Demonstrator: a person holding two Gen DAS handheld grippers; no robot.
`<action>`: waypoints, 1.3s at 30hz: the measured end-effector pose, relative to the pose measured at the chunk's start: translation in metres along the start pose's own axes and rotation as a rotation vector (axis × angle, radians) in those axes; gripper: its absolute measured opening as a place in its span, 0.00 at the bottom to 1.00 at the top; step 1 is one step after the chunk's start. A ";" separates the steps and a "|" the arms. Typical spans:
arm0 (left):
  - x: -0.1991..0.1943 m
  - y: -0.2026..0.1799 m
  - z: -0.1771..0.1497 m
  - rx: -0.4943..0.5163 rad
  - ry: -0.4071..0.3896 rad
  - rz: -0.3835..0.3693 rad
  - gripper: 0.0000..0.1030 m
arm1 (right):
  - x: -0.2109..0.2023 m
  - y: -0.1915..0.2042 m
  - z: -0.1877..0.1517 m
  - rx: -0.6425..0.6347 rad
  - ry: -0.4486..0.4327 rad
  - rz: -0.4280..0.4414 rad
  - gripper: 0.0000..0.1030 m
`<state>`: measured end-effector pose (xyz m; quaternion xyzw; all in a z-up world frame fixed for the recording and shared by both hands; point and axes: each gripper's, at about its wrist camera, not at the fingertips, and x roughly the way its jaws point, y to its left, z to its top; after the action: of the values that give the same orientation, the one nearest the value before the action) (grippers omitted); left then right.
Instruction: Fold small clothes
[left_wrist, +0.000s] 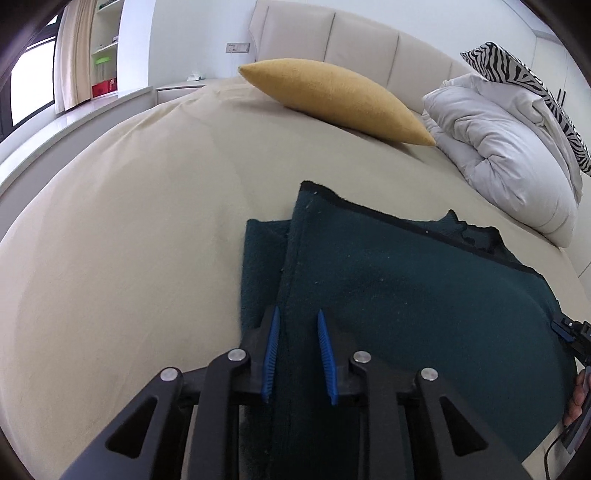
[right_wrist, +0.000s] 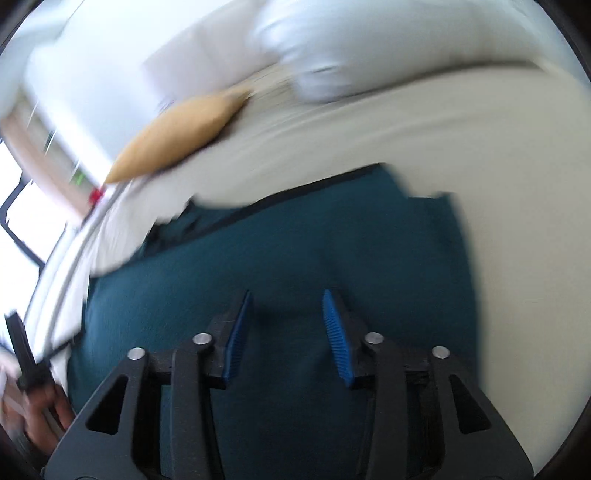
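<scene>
A dark teal garment with black trim lies partly folded on the beige bed sheet. A folded flap overlaps a lower layer at its left side. My left gripper hovers over the flap's left edge with its blue pads apart; the cloth lies below them, not pinched. The right wrist view is blurred. There my right gripper stands open over the middle of the garment, with nothing between its pads. The right gripper also shows at the right edge of the left wrist view.
A mustard cushion and a white duvet with a zebra-print pillow lie at the head of the bed by the padded headboard. A person's hand holds the left gripper at the lower left.
</scene>
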<state>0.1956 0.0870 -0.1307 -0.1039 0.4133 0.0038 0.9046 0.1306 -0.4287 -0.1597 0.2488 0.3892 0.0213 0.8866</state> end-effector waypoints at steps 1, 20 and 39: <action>-0.001 0.002 -0.001 -0.013 0.001 -0.006 0.24 | -0.007 -0.011 0.001 0.053 -0.022 -0.029 0.29; -0.013 0.010 -0.011 -0.028 0.032 -0.041 0.24 | -0.033 -0.018 -0.042 0.097 -0.037 -0.035 0.23; -0.035 -0.066 -0.069 0.148 0.105 -0.188 0.29 | 0.027 0.106 -0.125 0.049 0.256 0.395 0.30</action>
<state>0.1271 0.0125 -0.1357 -0.0750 0.4478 -0.1169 0.8833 0.0785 -0.2768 -0.2007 0.3370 0.4426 0.2163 0.8023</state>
